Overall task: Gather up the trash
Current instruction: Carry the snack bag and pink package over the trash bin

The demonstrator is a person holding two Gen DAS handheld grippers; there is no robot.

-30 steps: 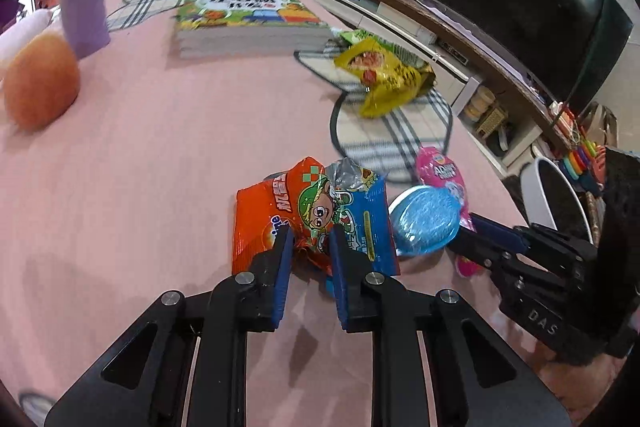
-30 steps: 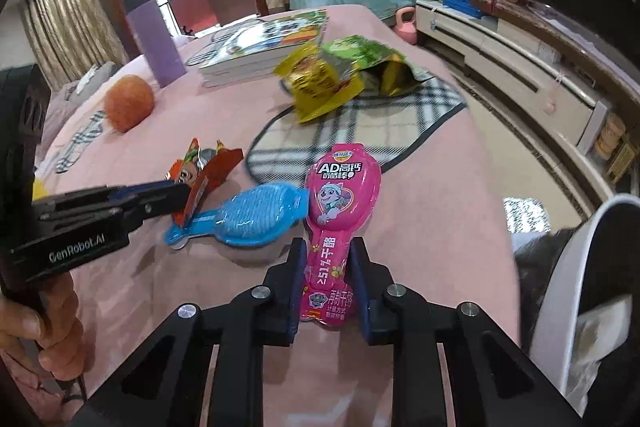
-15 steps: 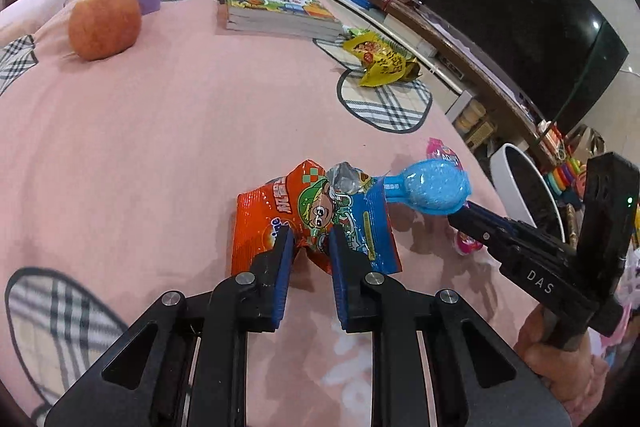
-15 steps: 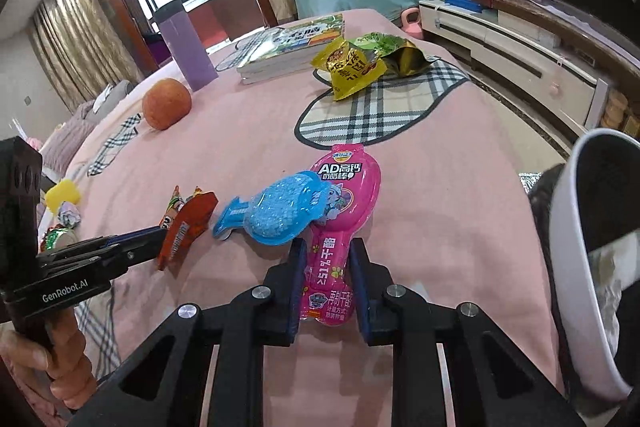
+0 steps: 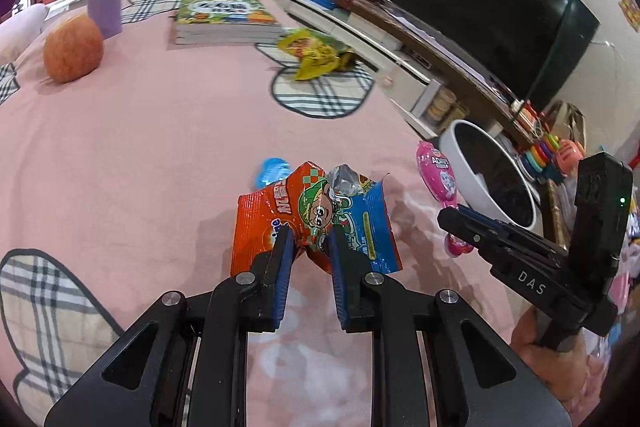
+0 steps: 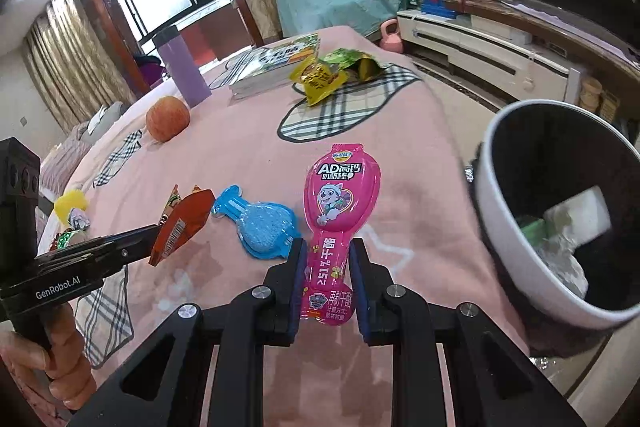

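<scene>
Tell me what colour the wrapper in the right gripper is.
Bright pink wrapper, with a cartoon puppy printed on it; the right wrist view shows it best.

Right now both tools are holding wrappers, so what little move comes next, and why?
Probably swing the right tool sideways until its pink wrapper hangs over the white bin, then let go. The bin sits open just beside the bed's edge, already holding trash. The left tool, pinching the orange and blue wrapper, can follow.
</scene>
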